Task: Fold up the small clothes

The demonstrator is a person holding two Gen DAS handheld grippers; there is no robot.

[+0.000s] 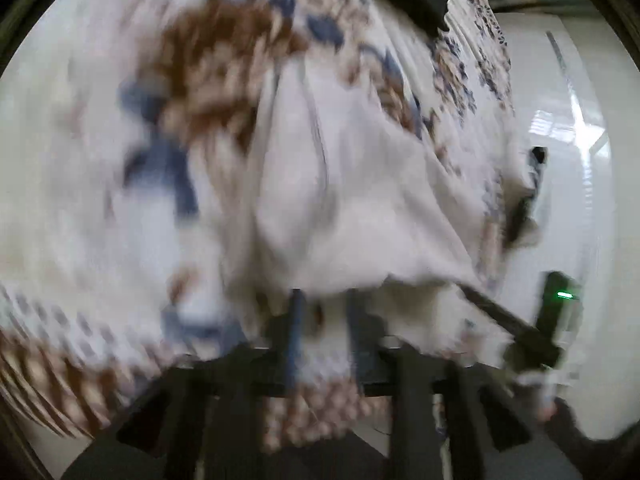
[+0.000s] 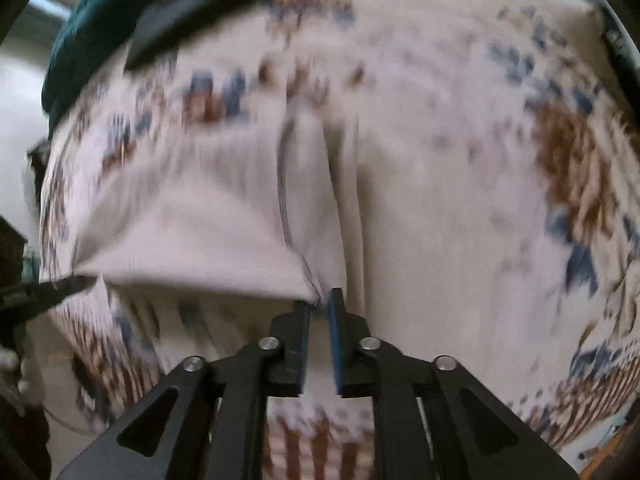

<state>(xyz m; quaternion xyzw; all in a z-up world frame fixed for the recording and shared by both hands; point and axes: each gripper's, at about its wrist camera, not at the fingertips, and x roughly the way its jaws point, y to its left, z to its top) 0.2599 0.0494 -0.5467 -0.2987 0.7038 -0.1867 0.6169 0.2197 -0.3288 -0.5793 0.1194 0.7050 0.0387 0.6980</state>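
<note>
A small white garment (image 1: 352, 200) lies on a patterned cloth with brown and blue motifs (image 1: 208, 64). Both views are motion-blurred. My left gripper (image 1: 322, 300) holds the garment's near hem between its narrowly set fingers. My right gripper (image 2: 320, 304) is shut on the garment (image 2: 224, 232) at a seam corner of its near edge. In the right wrist view the left gripper's tip (image 2: 60, 286) shows at the left, at the garment's other corner. In the left wrist view the right gripper (image 1: 520, 324) shows at the lower right.
The patterned cloth (image 2: 540, 160) covers the work surface. A dark green item (image 2: 100, 20) and a black flat object (image 2: 200, 4) lie at the far edge. A white floor or wall (image 1: 580, 200) is beyond the cloth's right side.
</note>
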